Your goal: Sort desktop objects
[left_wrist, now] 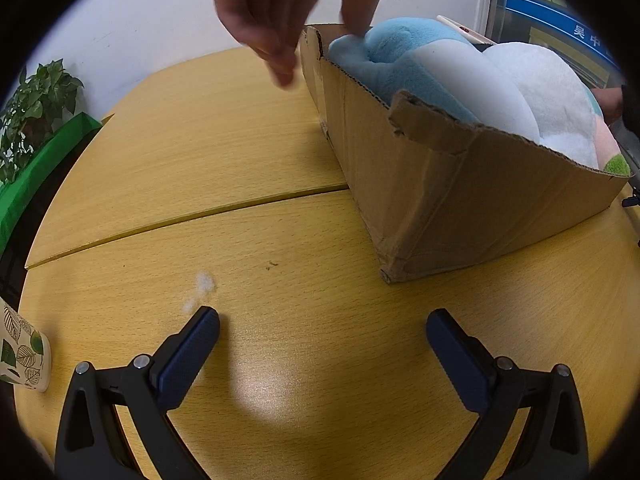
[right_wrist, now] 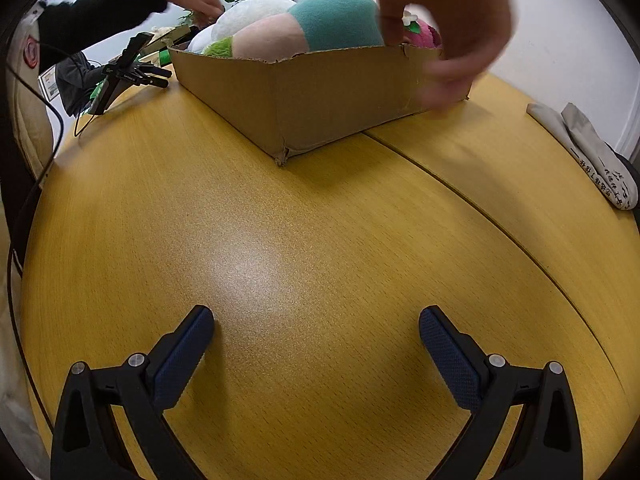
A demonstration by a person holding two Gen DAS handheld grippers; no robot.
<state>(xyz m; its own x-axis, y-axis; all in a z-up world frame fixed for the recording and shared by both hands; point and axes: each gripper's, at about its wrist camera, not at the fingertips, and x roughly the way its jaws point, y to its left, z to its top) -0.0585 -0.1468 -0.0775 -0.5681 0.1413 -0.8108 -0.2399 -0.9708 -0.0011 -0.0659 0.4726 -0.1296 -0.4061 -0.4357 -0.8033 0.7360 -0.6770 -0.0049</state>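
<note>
A brown cardboard box (left_wrist: pixel 460 196) (right_wrist: pixel 304 96) stands on the yellow wooden table (left_wrist: pixel 248 184) (right_wrist: pixel 304 240), filled with plush toys: blue and white ones (left_wrist: pixel 440 68) in the left wrist view, teal, pink and white ones (right_wrist: pixel 312 24) in the right wrist view. A blurred bare hand (left_wrist: pixel 288 8) (right_wrist: pixel 452 28) hovers at the box's far corner. My left gripper (left_wrist: pixel 322 328) is open over bare table in front of the box. My right gripper (right_wrist: pixel 316 324) is also open, nothing between its fingers.
A leaf-patterned cup (left_wrist: pixel 24 352) sits at the left edge. A potted plant (left_wrist: pixel 36 100) and green board (left_wrist: pixel 44 156) lie beyond the table. A pair of grey-white socks (right_wrist: pixel 592 156) rests at right. A black-sleeved arm (right_wrist: pixel 108 12) and a black tripod device (right_wrist: pixel 128 72) are behind the box. A tuft of white fluff (left_wrist: pixel 202 286) lies on the table.
</note>
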